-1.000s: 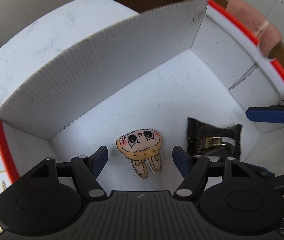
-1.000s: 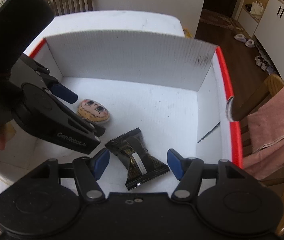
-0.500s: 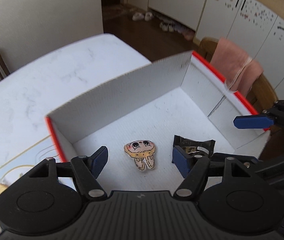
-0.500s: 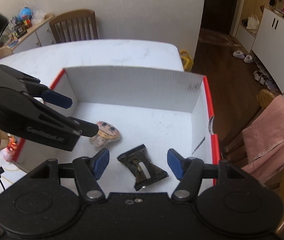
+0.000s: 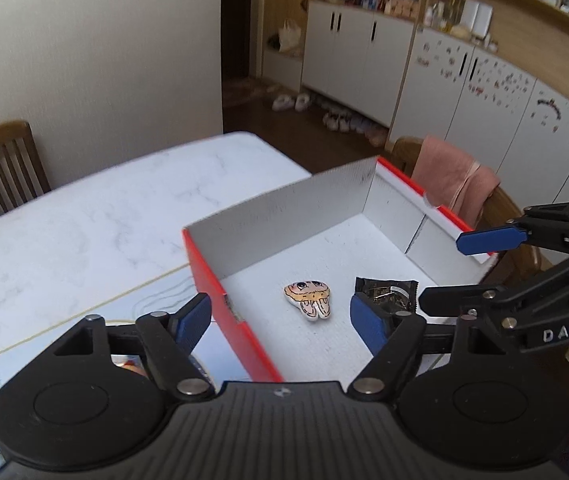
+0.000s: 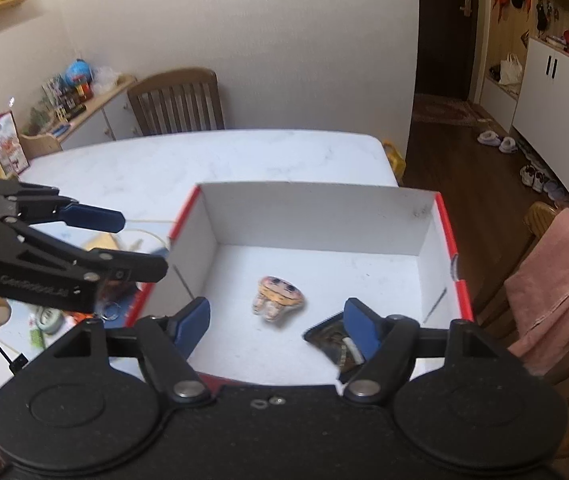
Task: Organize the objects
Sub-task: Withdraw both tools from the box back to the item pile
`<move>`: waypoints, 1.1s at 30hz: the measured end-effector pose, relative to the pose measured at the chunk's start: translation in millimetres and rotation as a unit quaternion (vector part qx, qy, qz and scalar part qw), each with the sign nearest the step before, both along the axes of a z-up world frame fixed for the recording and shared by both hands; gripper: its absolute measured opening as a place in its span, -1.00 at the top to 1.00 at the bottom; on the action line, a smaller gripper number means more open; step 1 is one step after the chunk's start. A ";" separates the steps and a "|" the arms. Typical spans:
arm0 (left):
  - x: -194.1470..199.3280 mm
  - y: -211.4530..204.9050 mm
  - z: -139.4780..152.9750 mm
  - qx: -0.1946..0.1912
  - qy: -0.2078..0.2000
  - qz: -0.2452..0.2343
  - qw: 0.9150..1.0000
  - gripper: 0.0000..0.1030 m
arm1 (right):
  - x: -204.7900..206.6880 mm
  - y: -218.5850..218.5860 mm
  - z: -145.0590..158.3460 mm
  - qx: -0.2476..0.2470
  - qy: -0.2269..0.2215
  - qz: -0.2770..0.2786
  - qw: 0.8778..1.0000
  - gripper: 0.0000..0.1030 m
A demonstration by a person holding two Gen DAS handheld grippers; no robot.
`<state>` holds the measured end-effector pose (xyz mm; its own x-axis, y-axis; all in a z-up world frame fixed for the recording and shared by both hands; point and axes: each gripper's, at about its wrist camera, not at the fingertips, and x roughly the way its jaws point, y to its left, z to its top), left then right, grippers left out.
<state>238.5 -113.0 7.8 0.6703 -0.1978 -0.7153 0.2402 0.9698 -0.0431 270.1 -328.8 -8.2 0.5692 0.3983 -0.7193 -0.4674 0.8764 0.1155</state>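
**Presently: Two Small Items Boxed, Both Tongs Empty**

Currently the white cardboard box (image 5: 284, 208) with red outer walls stands on the marble-look table (image 5: 84, 220). On its floor lie two items: a flat cartoon-face charm (image 5: 309, 298) and, just beside it, a black sealed snack packet (image 5: 388, 294). They lie close together but apart, near the box's near wall.

The left gripper (image 5: 280, 320) is held above the box's near-left corner; its jaws are opening and nothing lies between the blue pads. The right gripper (image 6: 276, 322) is held above the near wall, jaws likewise opening, gripping nothing; the packet shows behind its right finger, untouched.

Assessment of handling: both items look very light. The charm appears thin, rigid and glossy, so it would likely slip; pinching across its narrow width, edge to edge, seems soundest. The packet looks soft and crinkly with a firmer filled middle; the crimped ends would buckle, so the middle is the better hold.

Loose clutter (image 6: 48, 320) lies on the table left of the box; the items are too blurred to identify.
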 end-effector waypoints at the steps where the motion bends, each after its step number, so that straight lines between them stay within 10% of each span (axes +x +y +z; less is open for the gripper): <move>1: -6.0 3.8 2.2 -0.001 -0.006 -0.001 1.000 -0.48 | -4.3 2.8 1.4 0.004 -0.003 -0.002 1.000 -0.49; 33: -138.3 181.2 -22.9 -0.030 -0.054 0.073 0.995 -0.98 | -104.4 146.1 -0.2 0.048 -0.012 -0.014 0.999 -0.99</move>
<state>100.2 68.2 -15.1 0.7669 -0.1335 -0.6278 0.1036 0.9911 -0.0841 165.7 -182.6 -8.4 0.5976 0.4488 -0.6644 -0.4463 0.8746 0.1894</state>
